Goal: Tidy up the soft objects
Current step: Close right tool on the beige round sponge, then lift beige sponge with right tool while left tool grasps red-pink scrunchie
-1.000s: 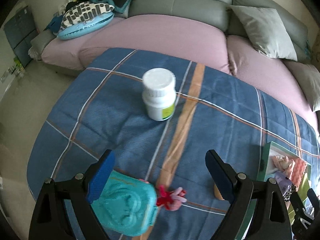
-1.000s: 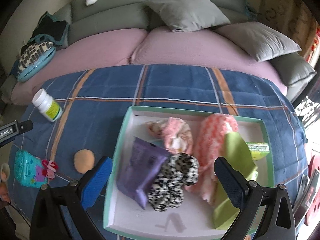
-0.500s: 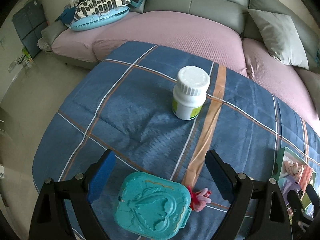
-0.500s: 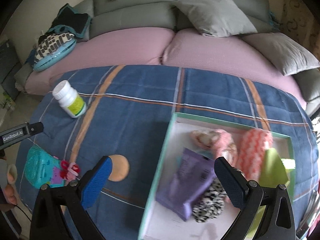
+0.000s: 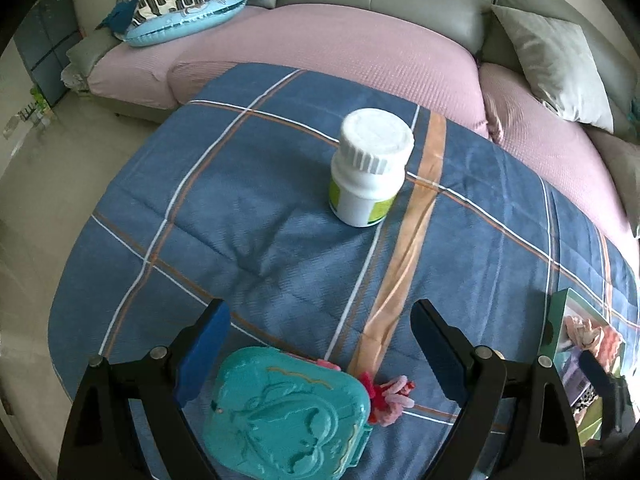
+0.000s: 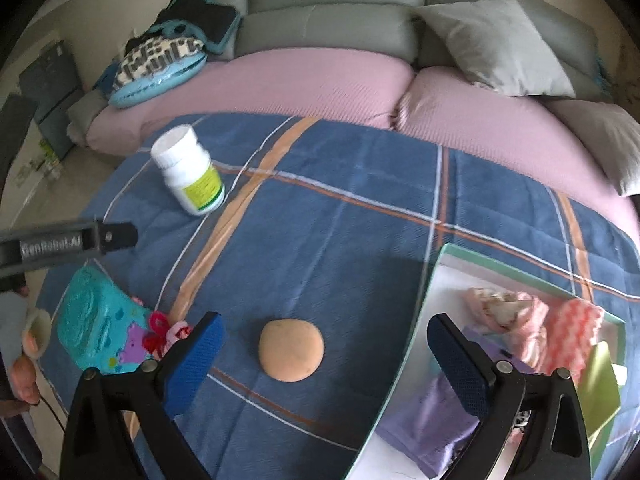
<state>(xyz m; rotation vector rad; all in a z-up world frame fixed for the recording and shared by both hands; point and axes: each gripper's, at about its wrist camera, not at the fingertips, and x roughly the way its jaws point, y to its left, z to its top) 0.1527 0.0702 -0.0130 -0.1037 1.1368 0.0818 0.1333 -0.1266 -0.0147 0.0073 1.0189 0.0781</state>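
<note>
My right tongs [image 6: 324, 354] hang wide and empty over the peach puff [image 6: 291, 349] on the blue plaid cloth [image 6: 360, 240], just left of the tray [image 6: 424, 320]. It looks light and squashy — I'd pinch its edges gently. Left tongs [image 5: 320, 344] wide too, empty, above the teal case [image 5: 286, 412]. Quilted cloth gives underneath; a sofa [image 6: 332, 16] sits behind.

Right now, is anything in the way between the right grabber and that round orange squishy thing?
No. The right gripper is open, and the orange puff lies on the blanket between its fingers with nothing visible blocking it. The tray sits beside it.
</note>
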